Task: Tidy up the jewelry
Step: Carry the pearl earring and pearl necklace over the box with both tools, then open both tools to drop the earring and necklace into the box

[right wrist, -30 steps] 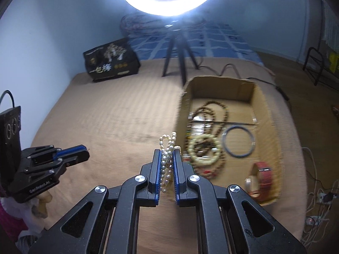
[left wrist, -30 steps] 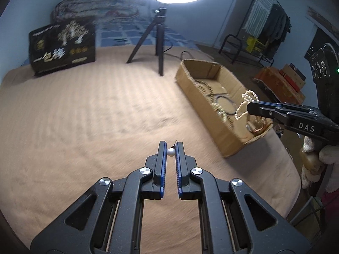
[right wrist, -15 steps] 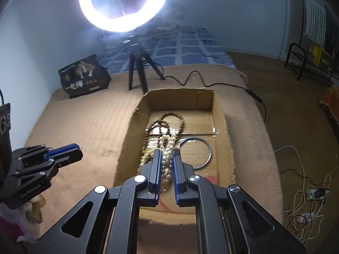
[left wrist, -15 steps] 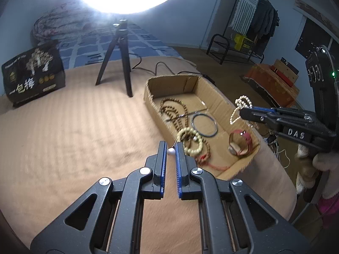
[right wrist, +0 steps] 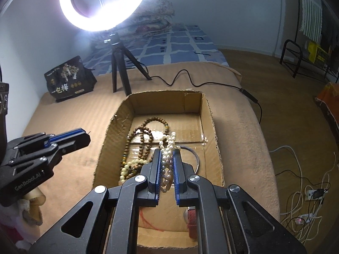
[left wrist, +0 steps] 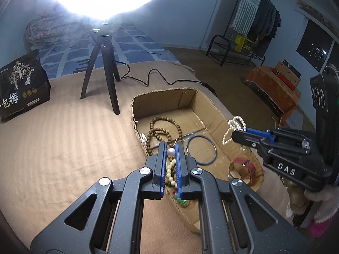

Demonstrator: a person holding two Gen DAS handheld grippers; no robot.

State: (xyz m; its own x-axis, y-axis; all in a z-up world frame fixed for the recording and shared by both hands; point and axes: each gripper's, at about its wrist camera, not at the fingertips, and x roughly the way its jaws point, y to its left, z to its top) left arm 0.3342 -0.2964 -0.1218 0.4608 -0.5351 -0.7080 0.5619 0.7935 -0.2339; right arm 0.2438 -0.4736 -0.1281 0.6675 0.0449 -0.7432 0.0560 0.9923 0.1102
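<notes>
My left gripper (left wrist: 170,148) is shut on a small pearl earring (left wrist: 170,152) and holds it above the near left wall of the open cardboard box (left wrist: 186,99). My right gripper (right wrist: 166,154) is shut on a white pearl necklace (right wrist: 167,146) and holds it over the middle of the box (right wrist: 206,114). In the box lie brown bead strands (right wrist: 144,131), a cream bead bracelet (right wrist: 127,167), a thin blue bangle (left wrist: 201,149) and a red strap (left wrist: 247,167). The right gripper with its pearls also shows in the left wrist view (left wrist: 235,134).
The box sits on a tan blanket (left wrist: 63,139). A ring light on a black tripod (left wrist: 106,67) stands behind it, with a cable (right wrist: 201,82) trailing right. A black printed bag (left wrist: 19,89) stands at back left. Cables and a power strip (right wrist: 311,192) lie on the floor.
Both grippers have moved toward the box and now hang over it. The left one carried the earring to the right, the right one carried the pearls over the box's middle.
</notes>
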